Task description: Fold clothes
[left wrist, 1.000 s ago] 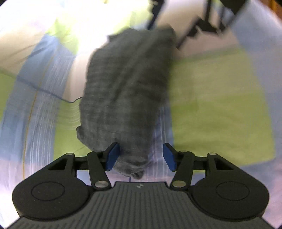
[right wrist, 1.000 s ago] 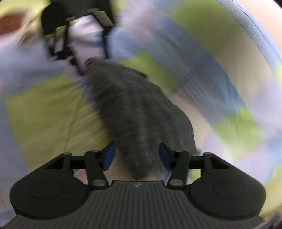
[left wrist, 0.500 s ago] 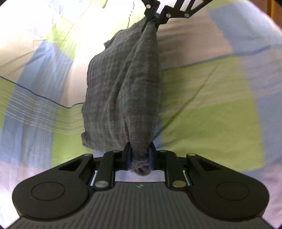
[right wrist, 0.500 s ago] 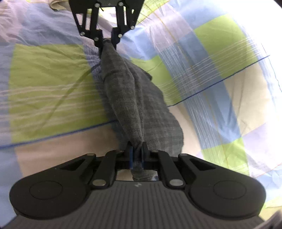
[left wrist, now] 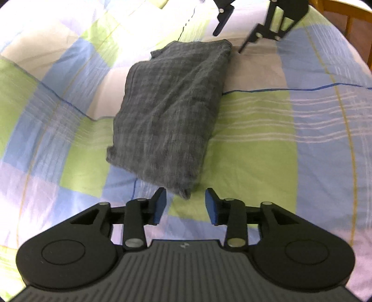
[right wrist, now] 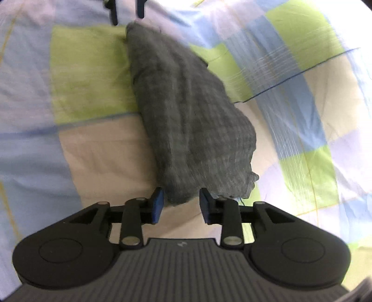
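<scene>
A folded dark grey checked garment [left wrist: 167, 116] lies flat on the checked bedsheet [left wrist: 267, 151]. My left gripper [left wrist: 185, 206] is open, its blue pads just short of the garment's near corner. My right gripper [right wrist: 180, 205] is open at the opposite end of the garment [right wrist: 193, 120], whose edge lies between its blue pads. The right gripper also shows at the top of the left wrist view [left wrist: 234, 34], open beyond the garment's far end. The left gripper's fingers show at the top of the right wrist view [right wrist: 126, 9].
The sheet [right wrist: 93, 148] in green, blue, white and lilac squares fills both views. A wooden piece of furniture [left wrist: 348, 21] shows at the top right edge of the left wrist view.
Half a second ago both grippers were shut on the garment's ends and held it stretched between them. Now both have opened and the garment lies on the sheet.
</scene>
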Motion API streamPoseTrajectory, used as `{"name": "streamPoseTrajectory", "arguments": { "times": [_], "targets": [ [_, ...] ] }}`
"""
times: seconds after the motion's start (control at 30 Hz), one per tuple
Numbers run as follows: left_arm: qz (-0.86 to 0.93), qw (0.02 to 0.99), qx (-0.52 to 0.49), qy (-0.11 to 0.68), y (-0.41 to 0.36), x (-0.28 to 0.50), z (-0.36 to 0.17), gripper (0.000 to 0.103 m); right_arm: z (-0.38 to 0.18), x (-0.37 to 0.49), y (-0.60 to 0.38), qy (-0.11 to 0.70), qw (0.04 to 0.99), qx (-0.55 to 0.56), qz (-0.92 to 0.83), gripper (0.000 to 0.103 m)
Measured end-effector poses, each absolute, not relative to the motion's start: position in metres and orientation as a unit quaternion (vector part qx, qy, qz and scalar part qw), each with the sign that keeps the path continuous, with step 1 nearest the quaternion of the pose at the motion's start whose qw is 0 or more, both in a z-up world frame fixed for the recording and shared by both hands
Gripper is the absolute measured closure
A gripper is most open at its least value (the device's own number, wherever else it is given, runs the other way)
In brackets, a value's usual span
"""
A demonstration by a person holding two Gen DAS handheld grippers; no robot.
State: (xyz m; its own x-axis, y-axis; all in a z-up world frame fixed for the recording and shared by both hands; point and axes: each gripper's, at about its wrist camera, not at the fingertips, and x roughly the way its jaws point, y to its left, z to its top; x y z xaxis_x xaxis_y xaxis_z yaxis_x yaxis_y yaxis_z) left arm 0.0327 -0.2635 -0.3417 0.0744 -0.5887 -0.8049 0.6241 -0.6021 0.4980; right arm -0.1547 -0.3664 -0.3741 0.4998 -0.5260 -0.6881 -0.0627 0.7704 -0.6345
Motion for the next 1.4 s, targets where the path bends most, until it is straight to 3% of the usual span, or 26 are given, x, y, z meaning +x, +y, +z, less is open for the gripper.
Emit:
{"name": "streamPoseTrajectory", "arguments": {
  "times": [0.17, 0.2, 0.23, 0.3, 0.63, 0.67, 0.77, 0.83, 0.97, 1.03, 1.17, 1.2, 1.23, 1.33, 1.4],
  "targets": [
    [-0.671, 0.437, 0.598, -0.024, -0.276, 0.014, -0.375, 0.047, -0.401, -0.137, -0.356, 0.468, 0.803, -0.337, -0.147, 0.068],
    [-0.674, 0.442, 0.591, -0.017, -0.279, 0.015, -0.375, 0.055, -0.406, -0.134, -0.357, 0.467, 0.803, -0.341, -0.147, 0.076],
    [-0.677, 0.455, 0.579, 0.005, -0.283, 0.018, -0.370, 0.078, -0.406, -0.132, -0.360, 0.466, 0.805, -0.335, -0.151, 0.091],
    [-0.680, 0.485, 0.546, 0.063, -0.294, 0.027, -0.357, 0.082, -0.402, -0.132, -0.366, 0.465, 0.812, -0.319, -0.151, 0.097],
    [-0.684, 0.480, 0.542, 0.089, -0.266, -0.024, -0.337, 0.083, -0.368, -0.178, -0.387, 0.451, 0.828, -0.324, -0.076, 0.098],
    [-0.673, 0.490, 0.546, 0.091, -0.264, -0.031, -0.342, 0.083, -0.369, -0.182, -0.387, 0.453, 0.828, -0.325, -0.068, 0.098],
    [-0.638, 0.520, 0.559, 0.098, -0.260, -0.043, -0.360, 0.069, -0.375, -0.192, -0.381, 0.453, 0.826, -0.329, -0.060, 0.096],
    [-0.618, 0.530, 0.573, 0.096, -0.255, -0.044, -0.365, 0.060, -0.385, -0.193, -0.375, 0.467, 0.819, -0.327, -0.067, 0.078],
    [-0.558, 0.568, 0.579, 0.175, -0.234, -0.028, -0.348, 0.056, -0.381, -0.204, -0.370, 0.506, 0.804, -0.290, -0.118, 0.077],
    [-0.544, 0.597, 0.553, 0.205, -0.233, -0.023, -0.330, 0.056, -0.364, -0.212, -0.373, 0.525, 0.801, -0.233, -0.170, 0.079],
    [-0.559, 0.665, 0.422, 0.258, -0.265, -0.019, -0.294, 0.048, -0.314, -0.207, -0.393, 0.433, 0.873, -0.046, -0.218, 0.079],
    [-0.566, 0.673, 0.396, 0.265, -0.273, -0.018, -0.292, 0.048, -0.309, -0.204, -0.397, 0.413, 0.885, -0.012, -0.217, 0.086],
    [-0.569, 0.680, 0.378, 0.268, -0.281, -0.018, -0.295, 0.048, -0.308, -0.195, -0.402, 0.386, 0.897, 0.020, -0.213, 0.092],
    [-0.564, 0.687, 0.352, 0.291, -0.304, -0.016, -0.322, 0.048, -0.328, -0.170, -0.414, 0.357, 0.912, 0.062, -0.195, 0.097],
    [-0.551, 0.692, 0.341, 0.318, -0.306, -0.008, -0.341, 0.046, -0.352, -0.159, -0.422, 0.391, 0.894, 0.074, -0.205, 0.097]
  ]
}}
